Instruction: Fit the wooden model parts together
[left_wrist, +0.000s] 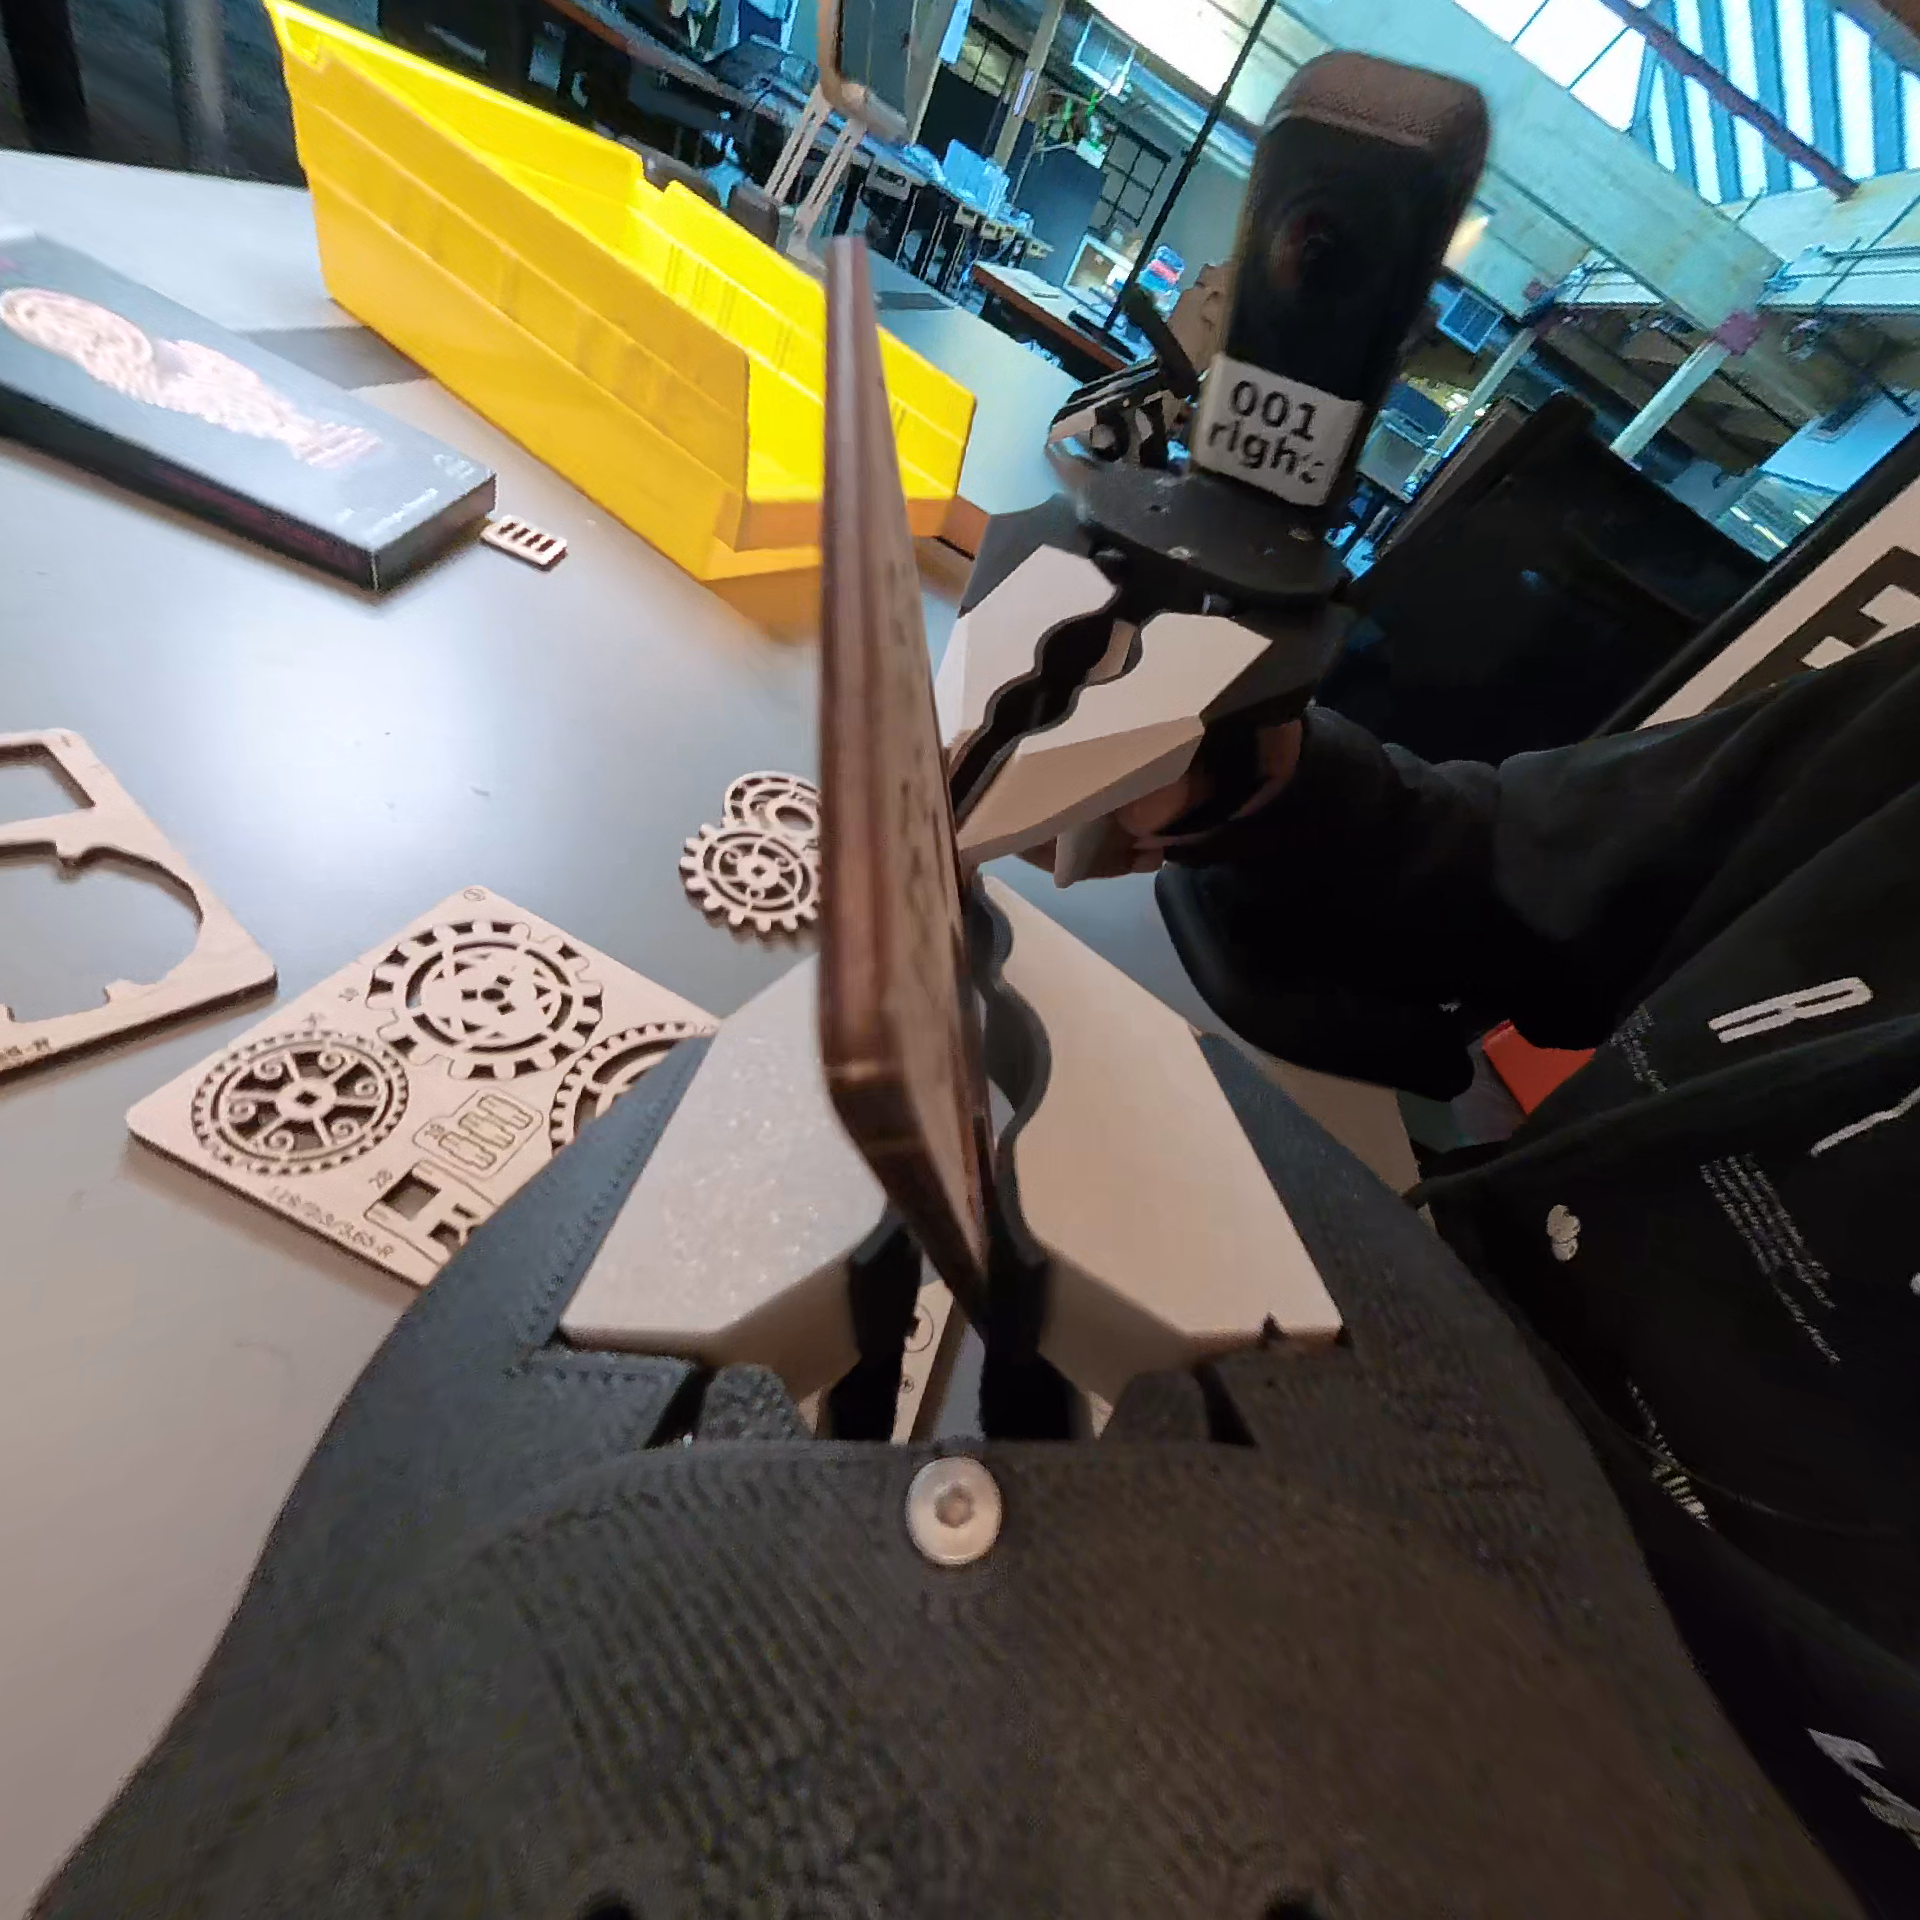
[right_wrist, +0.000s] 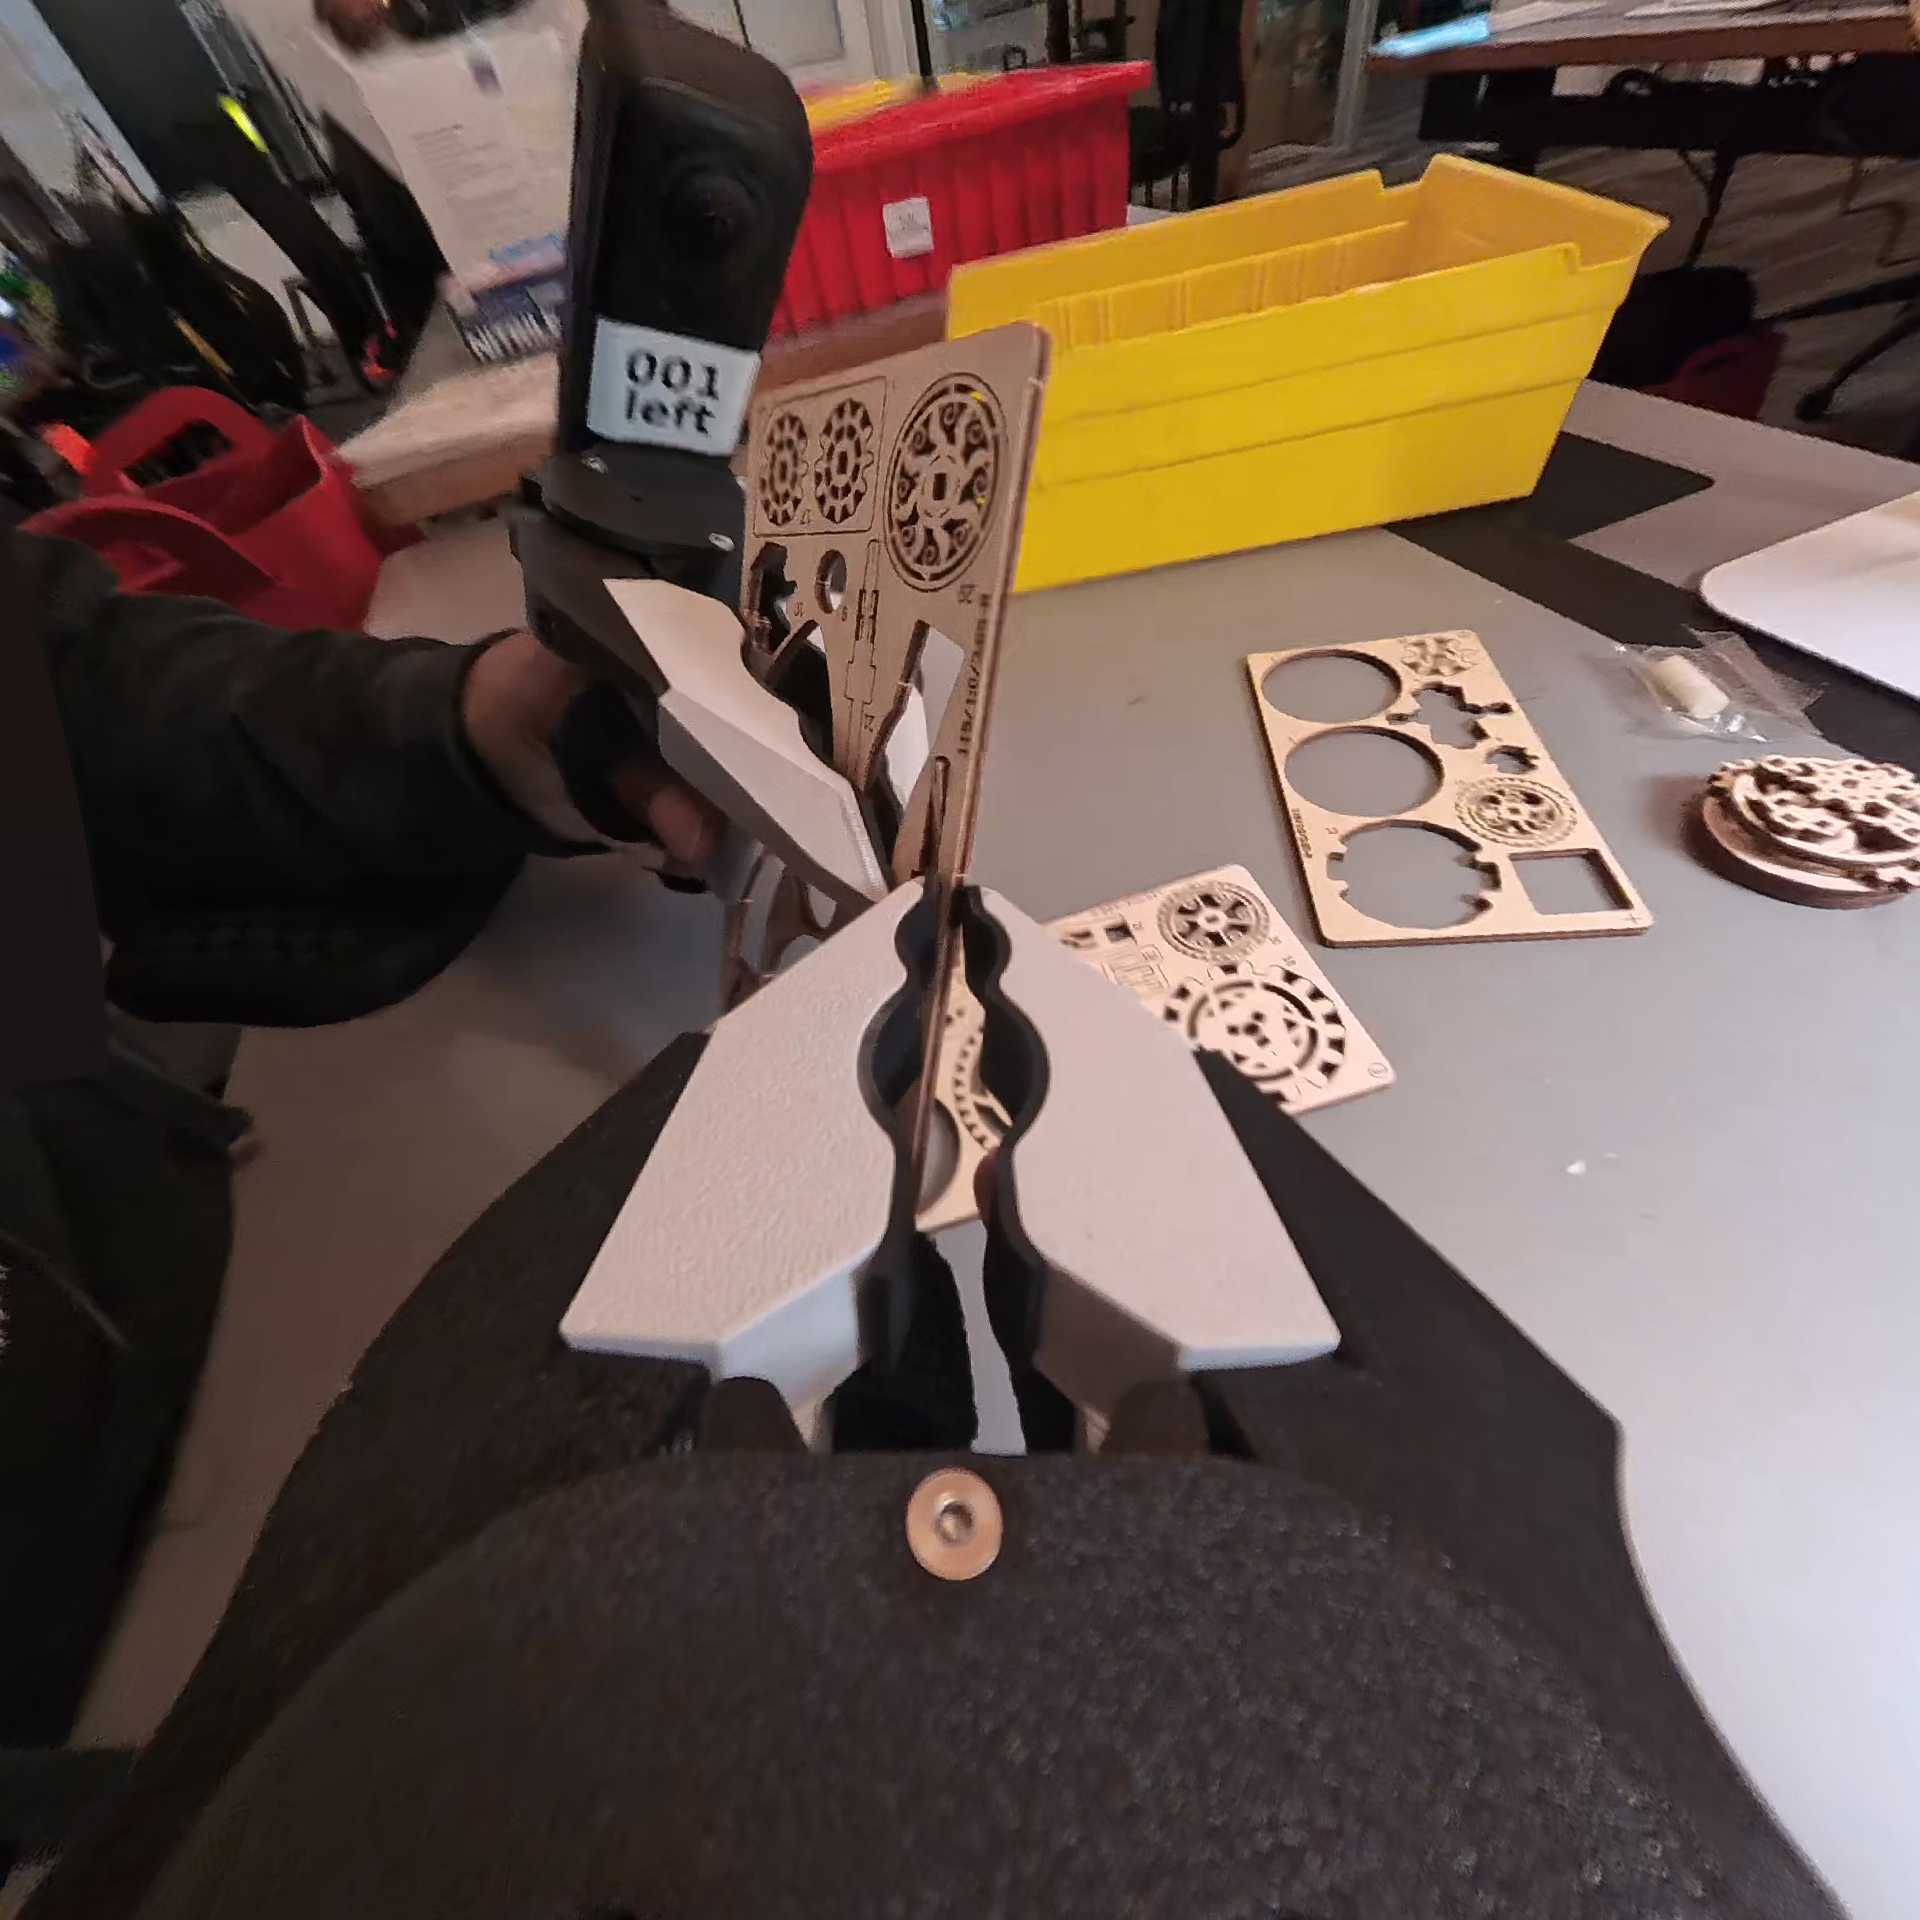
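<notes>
**Wooden sheet held on edge between both grippers, above the table**

The left gripper (left_wrist: 966, 1132) is pinching the near lower end of the wooden parts sheet (left_wrist: 894, 748); its fingers (left_wrist: 748, 1174) are pressing on both faces. The sheet is standing on edge, clear of the grey table (left_wrist: 499, 727), its long axis running up and away from this gripper, top end leaning slightly left. Only the dark edge is showing in the left wrist view.

The right gripper (right_wrist: 940, 904) is clamping the same sheet (right_wrist: 914, 540) by its thin lower edge, its fingers (right_wrist: 769, 1132) closing tightly on the wood. In the right wrist view the sheet's engraved face, with gear outlines, is turning left, toward the left gripper.

Beyond the sheet, a flat gear sheet (right_wrist: 1226, 987) is lying on the table just beside it, then an emptied frame sheet (right_wrist: 1434, 790), then a part-built gear assembly (right_wrist: 1818, 831) further right. A loose pair of gears (left_wrist: 753, 857) is lying near the sheet's left side. Furthest from the sheet, a yellow bin (right_wrist: 1299, 364) and a dark box (left_wrist: 208, 416) are sitting.
</notes>
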